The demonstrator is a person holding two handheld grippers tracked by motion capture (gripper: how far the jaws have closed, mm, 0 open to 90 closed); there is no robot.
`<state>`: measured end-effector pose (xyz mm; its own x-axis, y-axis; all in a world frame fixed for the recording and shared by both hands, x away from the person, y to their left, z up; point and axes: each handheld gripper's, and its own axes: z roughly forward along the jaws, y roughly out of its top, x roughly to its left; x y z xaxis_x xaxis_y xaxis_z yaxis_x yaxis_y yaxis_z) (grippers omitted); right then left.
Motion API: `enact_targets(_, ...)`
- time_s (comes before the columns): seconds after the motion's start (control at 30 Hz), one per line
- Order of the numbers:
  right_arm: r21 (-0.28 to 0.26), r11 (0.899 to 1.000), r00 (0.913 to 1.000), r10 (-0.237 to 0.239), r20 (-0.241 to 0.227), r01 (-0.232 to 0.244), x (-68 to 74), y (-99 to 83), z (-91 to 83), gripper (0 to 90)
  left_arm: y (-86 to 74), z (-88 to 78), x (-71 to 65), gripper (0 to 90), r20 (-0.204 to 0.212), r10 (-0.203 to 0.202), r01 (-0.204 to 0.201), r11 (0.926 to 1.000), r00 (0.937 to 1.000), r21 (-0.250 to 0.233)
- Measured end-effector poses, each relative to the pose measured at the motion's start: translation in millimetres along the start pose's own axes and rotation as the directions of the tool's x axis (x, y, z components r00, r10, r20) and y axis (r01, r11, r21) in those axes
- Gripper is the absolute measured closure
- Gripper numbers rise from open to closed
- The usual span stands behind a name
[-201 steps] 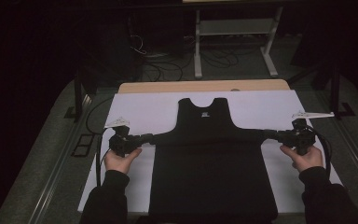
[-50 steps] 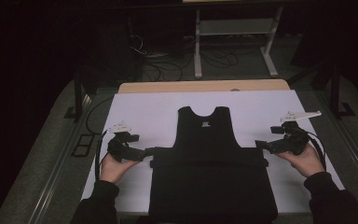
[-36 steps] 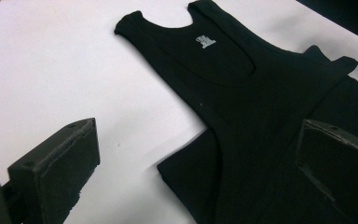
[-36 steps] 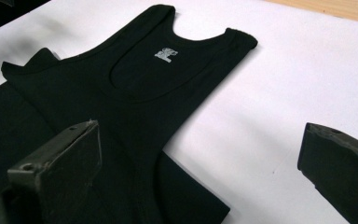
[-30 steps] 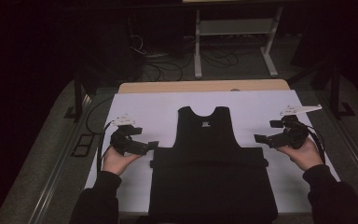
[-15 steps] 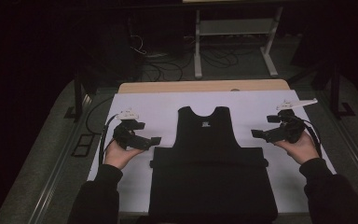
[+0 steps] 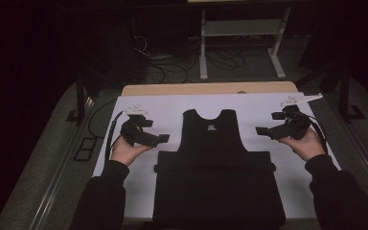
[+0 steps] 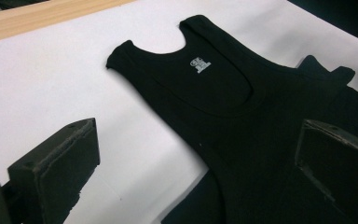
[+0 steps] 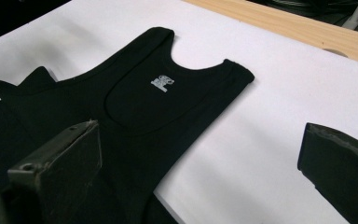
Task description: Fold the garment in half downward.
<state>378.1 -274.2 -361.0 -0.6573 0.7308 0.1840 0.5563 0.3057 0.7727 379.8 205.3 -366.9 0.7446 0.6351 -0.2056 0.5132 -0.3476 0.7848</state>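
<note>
A white sheet (image 7: 263, 108) covers most of a table whose pale wooden edge (image 7: 211, 88) runs bare along the far side, with a small round mark near its right end. On the sheet lies a black sleeveless top (image 7: 215, 143), flat, its neck toward the far edge and a small white label (image 8: 200, 63) printed just inside the neckline. The lower part of the garment is folded up over the body, so a wide black rectangle sits across the near half, and small black corners poke out at each end of the fold line. The left gripper (image 7: 160, 139) hangs above the sheet just to the left of the top, held from below in the person's left hand (image 7: 124, 151); in the left gripper view its two black jaws stand wide apart with nothing between them, the top lying beyond. The right gripper (image 7: 262, 131) is raised on the other side, in the right hand (image 7: 306, 143), clear of the cloth; in the right gripper view its jaws are likewise spread and empty. Dark sleeves come in from the bottom of the high view. Beyond the table the room is dim: a light metal stand (image 7: 239, 36) with splayed feet stands on a dark floor, and loose cables (image 7: 220, 60) are strewn around it.
</note>
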Motion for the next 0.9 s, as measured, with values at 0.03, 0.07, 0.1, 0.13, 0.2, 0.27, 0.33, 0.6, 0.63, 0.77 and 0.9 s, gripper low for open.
enact_targets(0.03, 0.001, 1.0, 1.0, -0.002, 0.0, 0.002, -0.5, 1.7, 0.4, 0.0, 1.7, 1.1, 0.3, 0.0, 0.001, -0.001, 0.001, 1.0, 1.0, 0.001)
enact_targets(0.07, 0.001, 1.0, 1.0, -0.004, 0.0, 0.004, -0.6, 3.7, 0.9, 0.0, 2.7, 1.7, 0.7, 0.0, 0.001, 0.0, 0.0, 1.0, 1.0, 0.003)
enact_targets(0.1, 0.0, 1.0, 1.0, -0.005, 0.0, 0.005, -1.0, 4.8, 1.2, 0.0, 4.2, 2.5, 1.1, 0.0, 0.0, -0.002, 0.002, 1.0, 1.0, 0.004)
enact_targets(0.13, 0.0, 1.0, 1.0, -0.006, -0.001, 0.006, -1.4, 6.2, 1.9, 0.0, 5.5, 2.7, 2.0, 0.0, 0.001, 0.003, -0.003, 1.0, 1.0, 0.006)
enact_targets(0.2, 0.002, 1.0, 1.0, -0.007, -0.002, 0.007, -2.3, 9.1, 3.4, 0.0, 8.6, 3.6, 3.2, 0.0, 0.0, -0.003, 0.003, 1.0, 1.0, 0.002)
enact_targets(0.27, 0.004, 1.0, 1.0, -0.009, -0.003, 0.009, -3.5, 11.5, 5.1, 0.0, 10.9, 4.4, 4.5, 0.0, -0.002, -0.001, 0.001, 1.0, 1.0, 0.002)
enact_targets(0.33, 0.006, 1.0, 0.9999, -0.013, 0.002, 0.013, -4.6, 13.9, 6.6, 0.0, 14.4, 5.4, 6.0, 0.0, -0.009, -0.006, 0.006, 1.0, 0.9999, 0.005)
enact_targets(0.6, 0.01, 1.0, 0.9999, -0.01, 0.005, 0.01, -8.5, 21.8, 11.8, 0.0, 27.3, 8.4, 11.5, 0.0, -0.021, -0.001, 0.001, 1.0, 0.9998, 0.008)
enact_targets(0.63, 0.012, 1.0, 0.9999, -0.011, 0.006, 0.011, -9.2, 22.9, 12.7, 0.0, 28.5, 8.7, 12.6, 0.0, -0.023, 0.001, -0.001, 1.0, 0.9997, 0.008)
enact_targets(0.77, 0.015, 1.0, 1.0, -0.006, 0.006, 0.006, -11.5, 26.1, 16.2, 0.0, 32.2, 11.1, 15.5, 0.0, -0.023, -0.009, 0.009, 1.0, 0.9997, -0.001)
enact_targets(0.9, 0.018, 1.0, 1.0, -0.002, 0.008, 0.002, -15.0, 28.3, 20.9, 0.0, 34.5, 15.1, 18.9, 0.0, -0.023, -0.015, 0.015, 0.9999, 0.9996, -0.002)
